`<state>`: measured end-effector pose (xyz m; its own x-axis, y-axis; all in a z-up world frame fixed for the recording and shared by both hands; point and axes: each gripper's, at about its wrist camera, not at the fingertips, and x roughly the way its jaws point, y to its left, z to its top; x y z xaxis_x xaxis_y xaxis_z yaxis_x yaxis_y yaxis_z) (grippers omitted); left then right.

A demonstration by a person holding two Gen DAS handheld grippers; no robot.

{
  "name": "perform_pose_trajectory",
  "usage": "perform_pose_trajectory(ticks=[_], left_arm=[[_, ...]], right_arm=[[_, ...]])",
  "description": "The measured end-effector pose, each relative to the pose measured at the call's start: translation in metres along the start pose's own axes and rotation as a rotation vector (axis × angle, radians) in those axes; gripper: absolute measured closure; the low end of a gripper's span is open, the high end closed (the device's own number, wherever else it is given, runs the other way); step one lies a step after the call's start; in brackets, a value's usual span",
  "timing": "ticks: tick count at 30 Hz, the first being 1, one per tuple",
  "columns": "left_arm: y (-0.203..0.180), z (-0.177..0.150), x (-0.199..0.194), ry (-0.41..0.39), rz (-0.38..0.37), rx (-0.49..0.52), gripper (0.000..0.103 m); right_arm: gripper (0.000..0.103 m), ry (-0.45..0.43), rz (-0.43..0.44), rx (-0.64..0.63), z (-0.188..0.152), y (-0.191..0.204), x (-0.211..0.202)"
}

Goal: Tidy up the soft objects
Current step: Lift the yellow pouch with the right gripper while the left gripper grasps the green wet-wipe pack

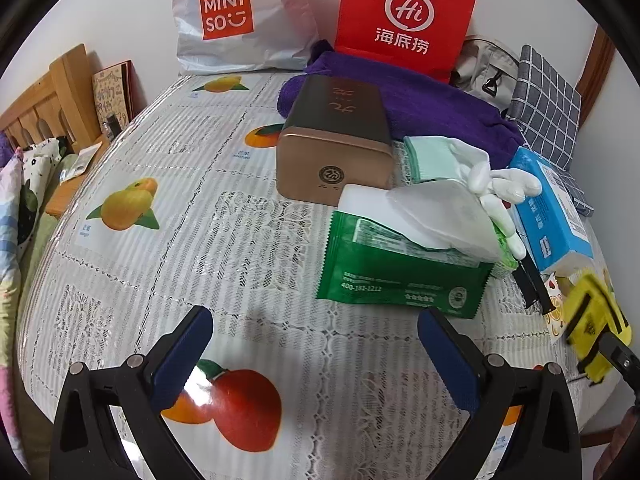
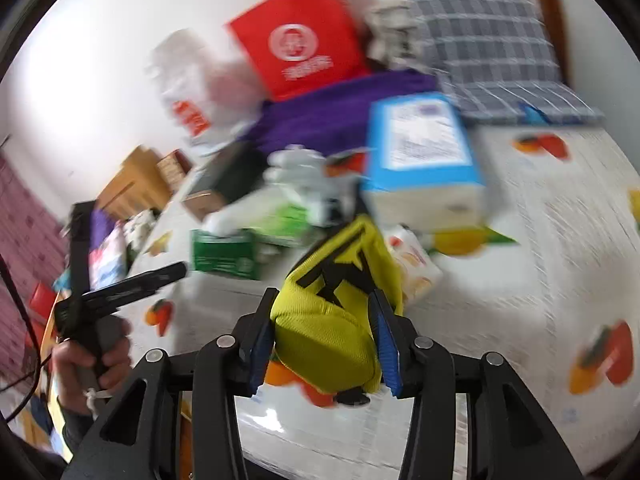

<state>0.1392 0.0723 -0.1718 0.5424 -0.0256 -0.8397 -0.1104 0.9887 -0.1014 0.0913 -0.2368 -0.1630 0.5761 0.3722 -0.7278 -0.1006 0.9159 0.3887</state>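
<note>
The yellow pouch [image 2: 336,320] sits pinched between the right gripper's [image 2: 326,350] blue pads, lifted over the fruit-print tablecloth [image 2: 540,240], just in front of the blue tissue box [image 2: 424,152]. Left of that box lies the green wipes pack [image 1: 404,268]. The left gripper [image 1: 316,356] hovers wide open, holding nothing.
</note>
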Motion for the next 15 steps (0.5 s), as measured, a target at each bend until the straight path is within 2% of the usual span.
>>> perform_pose_trajectory(ticks=[2, 5, 7, 11, 13, 15], left_arm=[[-0.002, 0.000, -0.002, -0.002, 0.003, 0.002, 0.000], [-0.004, 0.000, -0.001, -0.001, 0.009, 0.003, 0.000], [-0.006, 0.000, -0.001, 0.000, 0.012, 0.007, 0.000], [-0.011, 0.000, 0.000, 0.001, 0.015, 0.019, 0.000], [-0.013, 0.000, 0.002, 0.005, 0.013, 0.022, 0.000], [-0.015, 0.000, 0.005, 0.013, 0.011, 0.027, 0.000]], right_arm=[[0.057, -0.009, -0.069, 0.029, -0.002, -0.015, -0.004], [0.054, -0.011, -0.086, 0.056, -0.004, -0.031, -0.011], [0.043, -0.016, -0.129, 0.051, -0.004, -0.038, -0.013], [0.038, -0.006, -0.200, 0.017, -0.009, -0.040, -0.016], [0.025, 0.010, -0.217, 0.036, -0.009, -0.043, -0.014], [0.023, 0.018, -0.235, 0.064, -0.009, -0.046, -0.011]])
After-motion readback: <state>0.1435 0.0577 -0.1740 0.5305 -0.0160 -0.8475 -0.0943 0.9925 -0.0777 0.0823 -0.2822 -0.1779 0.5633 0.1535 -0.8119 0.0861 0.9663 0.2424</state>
